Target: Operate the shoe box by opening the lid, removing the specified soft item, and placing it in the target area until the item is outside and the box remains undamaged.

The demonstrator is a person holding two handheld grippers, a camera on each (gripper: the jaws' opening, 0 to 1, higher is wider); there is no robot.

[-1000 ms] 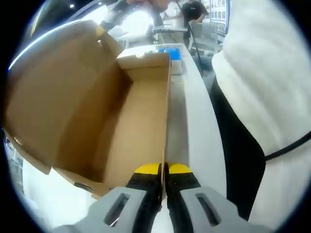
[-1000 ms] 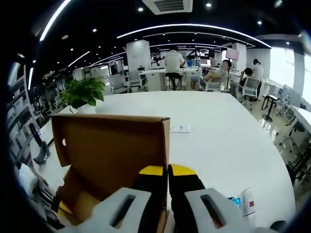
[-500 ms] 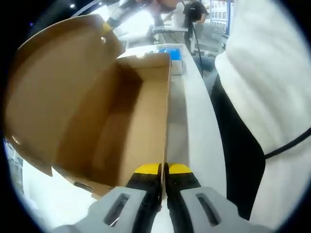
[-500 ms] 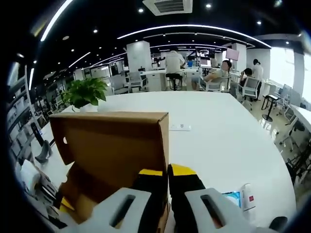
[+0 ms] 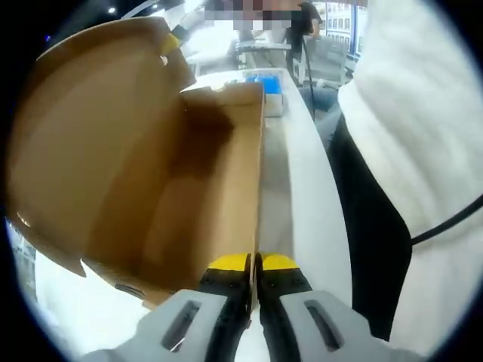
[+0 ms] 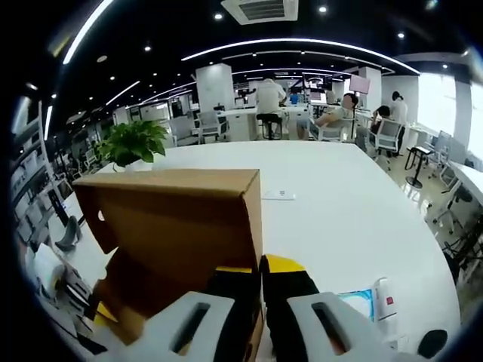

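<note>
Plain brown cardboard shoe box (image 5: pixel 219 173), right gripper (image 6: pixel 260 273) clamping lid (image 6: pixel 177 219), left gripper (image 5: pixel 255 264) pinching wall

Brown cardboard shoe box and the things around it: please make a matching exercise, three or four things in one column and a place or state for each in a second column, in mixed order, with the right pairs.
Things:
1. brown cardboard shoe box
2. green potted plant
3. left hand-held gripper
4. small white rectangular device

Places or states:
A. jaws closed at the box's near wall
B. lid raised
C. lying flat on the white table, beyond the box
D. standing at the table's far left edge

Pairs: 1-B, 2-D, 3-A, 4-C
</note>
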